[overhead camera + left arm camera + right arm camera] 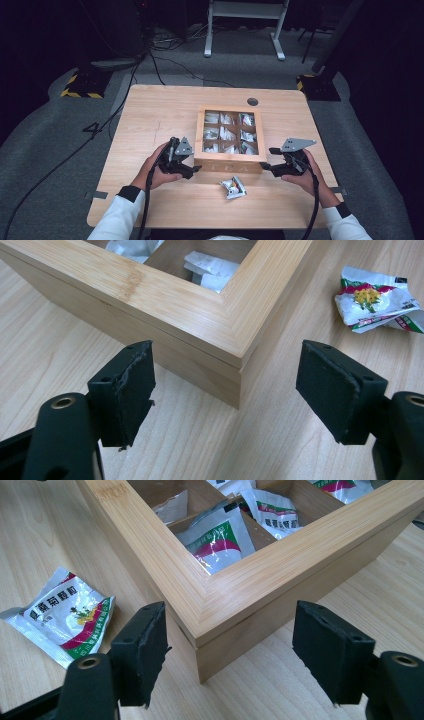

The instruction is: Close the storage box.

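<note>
Currently we have both grippers, left gripper (196, 169) and right gripper (266, 158), spread empty at the wooden box (230, 166) front corners; uneven squeeze could skew it onto the loose sachet (233, 187).

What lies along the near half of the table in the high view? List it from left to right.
left tool → wooden box → loose sachet → right tool
</note>
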`<state>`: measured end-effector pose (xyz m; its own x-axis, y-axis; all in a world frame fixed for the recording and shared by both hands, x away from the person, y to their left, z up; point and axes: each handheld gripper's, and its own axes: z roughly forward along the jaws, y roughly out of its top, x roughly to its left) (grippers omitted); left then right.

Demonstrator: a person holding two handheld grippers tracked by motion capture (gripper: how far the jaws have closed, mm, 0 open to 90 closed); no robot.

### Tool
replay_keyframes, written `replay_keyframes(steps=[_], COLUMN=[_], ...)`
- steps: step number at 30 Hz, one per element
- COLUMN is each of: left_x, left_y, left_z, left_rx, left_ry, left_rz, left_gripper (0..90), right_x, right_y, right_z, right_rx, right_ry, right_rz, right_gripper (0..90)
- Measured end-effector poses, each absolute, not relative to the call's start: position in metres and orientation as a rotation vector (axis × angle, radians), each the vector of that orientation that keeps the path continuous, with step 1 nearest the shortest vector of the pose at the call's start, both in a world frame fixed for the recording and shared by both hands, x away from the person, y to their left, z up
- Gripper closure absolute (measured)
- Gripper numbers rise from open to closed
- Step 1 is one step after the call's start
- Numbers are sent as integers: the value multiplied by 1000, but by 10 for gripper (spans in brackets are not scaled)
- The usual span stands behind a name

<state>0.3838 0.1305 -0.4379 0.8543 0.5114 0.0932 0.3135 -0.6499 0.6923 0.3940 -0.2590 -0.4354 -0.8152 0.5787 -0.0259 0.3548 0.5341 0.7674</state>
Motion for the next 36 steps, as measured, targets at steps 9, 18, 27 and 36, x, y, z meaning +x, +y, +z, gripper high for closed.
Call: replay_keyframes(steps=[9, 18, 27, 36], left_x=[373, 367, 362, 357], left_y=[135, 148, 164, 179], left_z=[-436, -442, -450, -460], left_rx=[2318, 2346, 2368, 2379], left_ry=[613, 627, 676, 723], left_rz=[470, 553, 589, 599], left_gripper=[197, 200, 200, 196], right_x=[389, 387, 385, 383], right_y=[-259, -272, -285, -304], right_z=[-434, -438, -445, -454], right_rx=[686, 698, 735, 805], right_ry=[2467, 2448, 2446, 2432], right_rz=[1072, 1015, 967, 938], right_gripper=[288, 272, 268, 262])
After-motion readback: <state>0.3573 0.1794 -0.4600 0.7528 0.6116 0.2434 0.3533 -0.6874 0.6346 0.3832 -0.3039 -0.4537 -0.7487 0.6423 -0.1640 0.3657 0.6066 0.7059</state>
